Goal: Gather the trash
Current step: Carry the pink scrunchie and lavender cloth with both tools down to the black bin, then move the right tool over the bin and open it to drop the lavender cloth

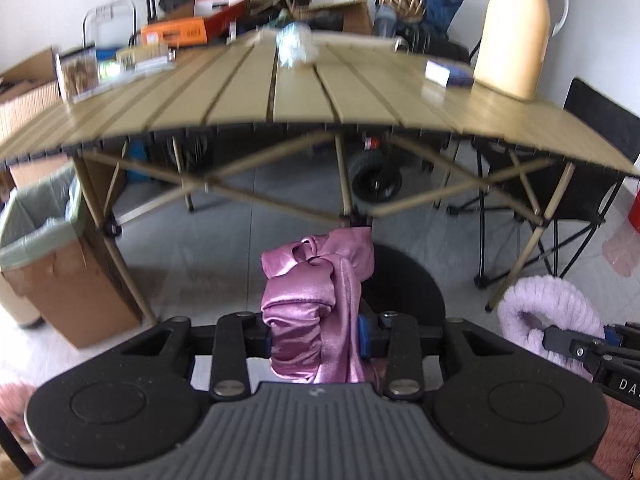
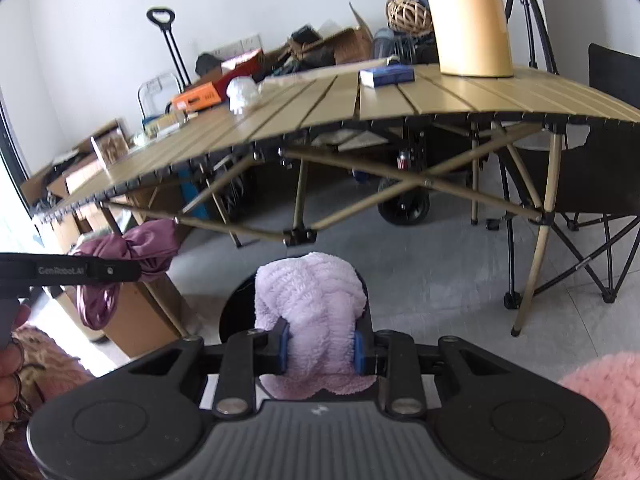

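A crumpled pink satin cloth (image 1: 316, 312) is pinched between the jaws of the left gripper (image 1: 316, 338), angled downward before a tan slatted folding table (image 1: 304, 96). Just beside it, a fluffy lilac towel (image 2: 312, 312) is clamped in the right gripper (image 2: 320, 350), likewise tilted floorward.

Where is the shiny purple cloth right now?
The shiny purple cloth is pinched in the left hand-held gripper, low in front of the folding table. In the right wrist view it hangs at the left, before the cardboard bin.
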